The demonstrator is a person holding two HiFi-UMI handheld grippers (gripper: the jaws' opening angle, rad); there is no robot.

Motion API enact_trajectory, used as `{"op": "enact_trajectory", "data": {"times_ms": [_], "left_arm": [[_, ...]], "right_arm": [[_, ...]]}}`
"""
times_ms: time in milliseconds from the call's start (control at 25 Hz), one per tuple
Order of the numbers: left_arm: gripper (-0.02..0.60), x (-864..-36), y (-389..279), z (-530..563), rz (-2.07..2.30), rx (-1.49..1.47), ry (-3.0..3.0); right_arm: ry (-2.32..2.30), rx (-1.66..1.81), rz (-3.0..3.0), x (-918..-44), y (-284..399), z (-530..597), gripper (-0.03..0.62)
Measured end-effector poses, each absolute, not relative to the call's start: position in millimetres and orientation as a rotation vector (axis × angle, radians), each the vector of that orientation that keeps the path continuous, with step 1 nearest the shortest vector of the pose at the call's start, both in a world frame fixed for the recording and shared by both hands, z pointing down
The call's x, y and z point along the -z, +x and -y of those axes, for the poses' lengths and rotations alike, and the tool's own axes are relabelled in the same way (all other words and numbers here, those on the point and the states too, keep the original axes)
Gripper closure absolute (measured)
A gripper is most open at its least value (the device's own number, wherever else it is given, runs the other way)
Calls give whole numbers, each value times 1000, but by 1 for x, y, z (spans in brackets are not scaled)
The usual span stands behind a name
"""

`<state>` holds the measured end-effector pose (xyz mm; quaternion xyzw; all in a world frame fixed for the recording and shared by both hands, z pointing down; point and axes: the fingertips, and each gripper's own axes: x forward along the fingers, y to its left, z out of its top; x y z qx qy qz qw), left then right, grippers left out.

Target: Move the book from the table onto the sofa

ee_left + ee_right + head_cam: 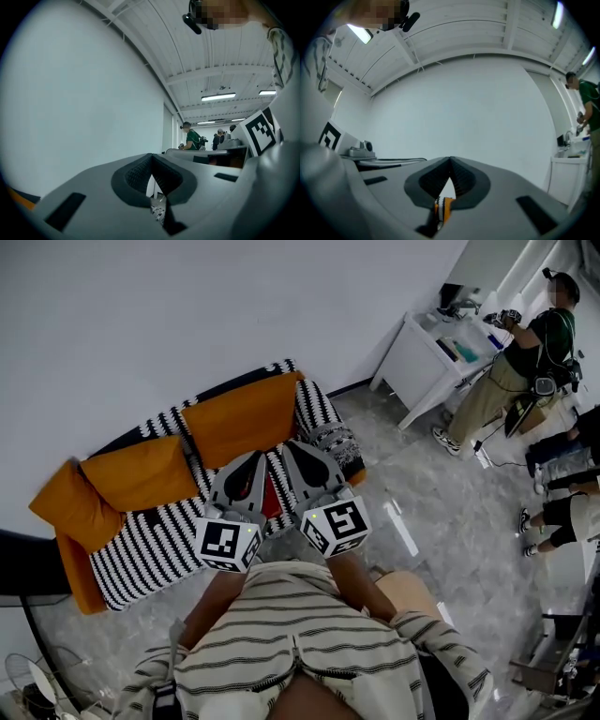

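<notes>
Two tools are held level, side by side: the left hand-held gripper (251,463) and the right hand-held gripper (296,452), each with jaws pressed together on nothing. A red patch in the gap between them, likely the book (271,499), lies below on the striped sofa (150,549), near the orange cushions (239,418).

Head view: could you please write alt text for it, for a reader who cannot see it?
Seen from above, a person in a striped shirt holds the left gripper and the right gripper side by side, both shut, pointing toward a black-and-white striped sofa with orange cushions. Another person stands at a white table at the upper right.
</notes>
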<state>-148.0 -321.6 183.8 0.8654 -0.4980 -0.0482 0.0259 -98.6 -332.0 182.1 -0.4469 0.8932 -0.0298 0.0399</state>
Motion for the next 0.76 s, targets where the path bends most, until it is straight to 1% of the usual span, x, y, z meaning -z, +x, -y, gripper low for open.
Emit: {"op": "enact_trajectory", "data": {"times_ms": [760], "left_arm": [[575, -178, -155, 339, 1597, 166, 2656]], "right_arm": [[-1336, 77, -2735, -178, -97, 345, 580]]}}
